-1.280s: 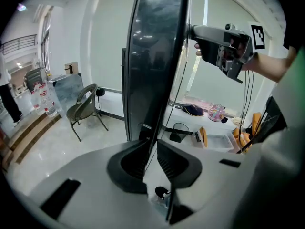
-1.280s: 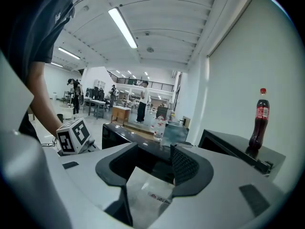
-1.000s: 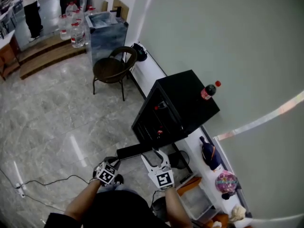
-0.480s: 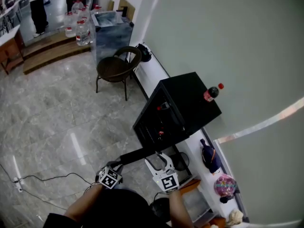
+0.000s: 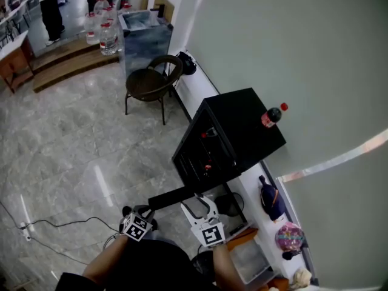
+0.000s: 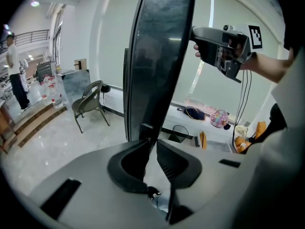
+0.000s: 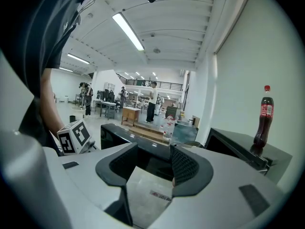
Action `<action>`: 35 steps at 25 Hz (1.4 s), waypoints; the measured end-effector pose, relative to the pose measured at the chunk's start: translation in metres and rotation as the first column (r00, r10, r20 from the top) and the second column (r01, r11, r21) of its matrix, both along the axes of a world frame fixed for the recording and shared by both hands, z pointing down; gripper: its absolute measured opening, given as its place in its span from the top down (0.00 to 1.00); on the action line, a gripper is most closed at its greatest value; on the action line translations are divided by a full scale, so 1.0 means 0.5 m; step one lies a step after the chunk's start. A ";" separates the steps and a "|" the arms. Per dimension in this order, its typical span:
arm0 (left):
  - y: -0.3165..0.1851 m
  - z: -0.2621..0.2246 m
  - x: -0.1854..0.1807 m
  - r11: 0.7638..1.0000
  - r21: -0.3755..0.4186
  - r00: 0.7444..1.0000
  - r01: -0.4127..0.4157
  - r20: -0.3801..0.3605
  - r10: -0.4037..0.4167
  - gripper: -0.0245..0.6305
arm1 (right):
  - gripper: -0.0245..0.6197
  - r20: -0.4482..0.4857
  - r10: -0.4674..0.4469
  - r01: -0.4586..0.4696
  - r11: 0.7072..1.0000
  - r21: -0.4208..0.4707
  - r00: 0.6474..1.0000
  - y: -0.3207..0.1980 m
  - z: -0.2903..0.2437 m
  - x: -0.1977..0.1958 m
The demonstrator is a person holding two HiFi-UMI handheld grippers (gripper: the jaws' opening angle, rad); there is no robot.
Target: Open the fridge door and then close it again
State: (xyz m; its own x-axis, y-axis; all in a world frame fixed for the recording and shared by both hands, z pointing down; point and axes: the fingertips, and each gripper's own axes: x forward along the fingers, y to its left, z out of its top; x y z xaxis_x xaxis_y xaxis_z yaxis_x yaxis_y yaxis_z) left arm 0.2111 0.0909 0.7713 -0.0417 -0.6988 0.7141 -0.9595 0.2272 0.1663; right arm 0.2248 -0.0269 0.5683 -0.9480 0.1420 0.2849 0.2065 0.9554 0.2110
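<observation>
A small black fridge (image 5: 242, 126) stands on a low white bench, with its door (image 5: 176, 195) swung out toward me. The fridge's inside (image 5: 203, 156) is open to view. My left gripper (image 5: 143, 213) is shut on the door's free edge (image 6: 157, 56), which runs up between its jaws (image 6: 150, 149). My right gripper (image 5: 197, 207) hangs just right of it over the door's top (image 7: 138, 137), jaws open with nothing between them (image 7: 155, 163). In the left gripper view the right gripper (image 6: 221, 44) shows beyond the door. A cola bottle (image 5: 271, 116) stands on the fridge top.
A brown chair (image 5: 148, 83) stands to the fridge's far left. A dark bag (image 5: 270, 200) and a pink bundle (image 5: 289, 236) lie on the bench (image 5: 200, 86). A black bin (image 5: 229, 204) sits under the door side. A cable (image 5: 54, 226) trails over the marble floor.
My left gripper has shifted a little toward me with the door edge in its grip. The right gripper has kept its place beside it.
</observation>
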 end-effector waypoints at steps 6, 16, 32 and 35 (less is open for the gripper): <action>-0.003 0.001 -0.033 1.000 0.001 1.000 -0.026 -0.001 0.026 0.88 | 0.64 0.014 0.029 -0.029 1.000 -0.010 0.999 -0.002 -0.002 -0.021; -0.031 -0.001 -0.128 0.992 -0.007 0.992 -0.122 0.011 0.122 0.88 | 0.64 -0.010 0.071 -0.071 0.997 -0.007 0.997 -0.017 0.002 -0.090; -0.144 -0.007 -0.332 0.939 0.065 0.941 -0.337 0.038 0.335 0.87 | 0.65 -0.014 0.322 -0.322 0.947 -0.011 0.947 -0.093 -0.006 -0.222; -0.178 0.006 -0.367 0.923 0.082 0.927 -0.375 0.037 0.374 0.87 | 0.65 -0.015 0.363 -0.363 0.932 -0.013 0.932 -0.118 -0.002 -0.248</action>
State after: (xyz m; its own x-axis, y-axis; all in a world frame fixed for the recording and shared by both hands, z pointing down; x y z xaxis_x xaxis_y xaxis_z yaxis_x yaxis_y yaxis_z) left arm 0.0278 0.0017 0.7744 0.2212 -0.7247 0.6526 -0.9752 -0.1636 0.1489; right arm 0.1006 -0.0860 0.5675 -0.9321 -0.2066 0.2974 -0.1525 0.9688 0.1953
